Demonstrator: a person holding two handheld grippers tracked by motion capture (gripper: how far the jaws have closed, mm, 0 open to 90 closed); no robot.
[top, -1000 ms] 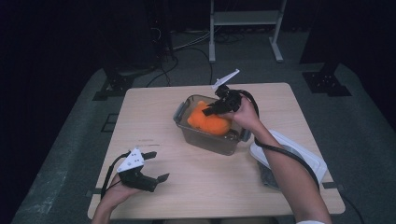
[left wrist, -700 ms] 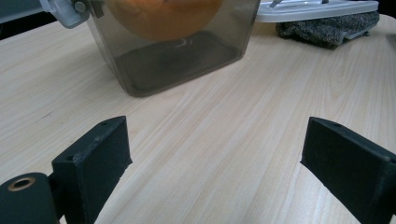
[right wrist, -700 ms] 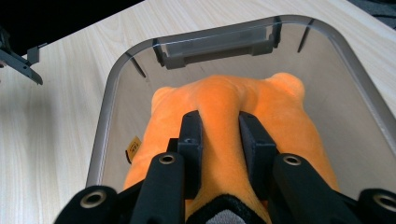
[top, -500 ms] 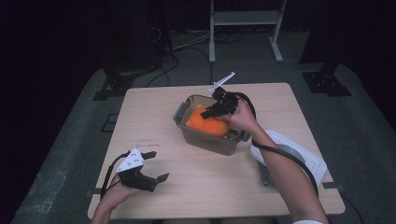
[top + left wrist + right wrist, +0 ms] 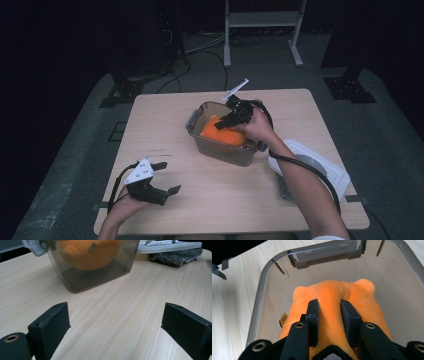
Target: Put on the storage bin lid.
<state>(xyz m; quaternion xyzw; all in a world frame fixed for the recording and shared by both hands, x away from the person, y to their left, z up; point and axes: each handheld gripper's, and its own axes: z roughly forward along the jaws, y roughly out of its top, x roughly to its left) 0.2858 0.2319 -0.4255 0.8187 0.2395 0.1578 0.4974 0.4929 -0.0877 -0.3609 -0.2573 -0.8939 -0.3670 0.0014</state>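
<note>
Trouble lay in our shallow pinch: the right hand-held gripper (image 5: 329, 312) held only a fold of the orange plush toy (image 5: 332, 300) inside the clear container (image 5: 200, 117) near the counter's (image 5: 165, 125) far edge. Plush could slip free or drag the container. Our left hand-held gripper (image 5: 162, 177) rested wide and empty by the near-left corner.

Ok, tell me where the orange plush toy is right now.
The orange plush toy sits inside the clear plastic container near the middle of the table in the high view, pinched by the right gripper, with the white lid to the container's right.
</note>
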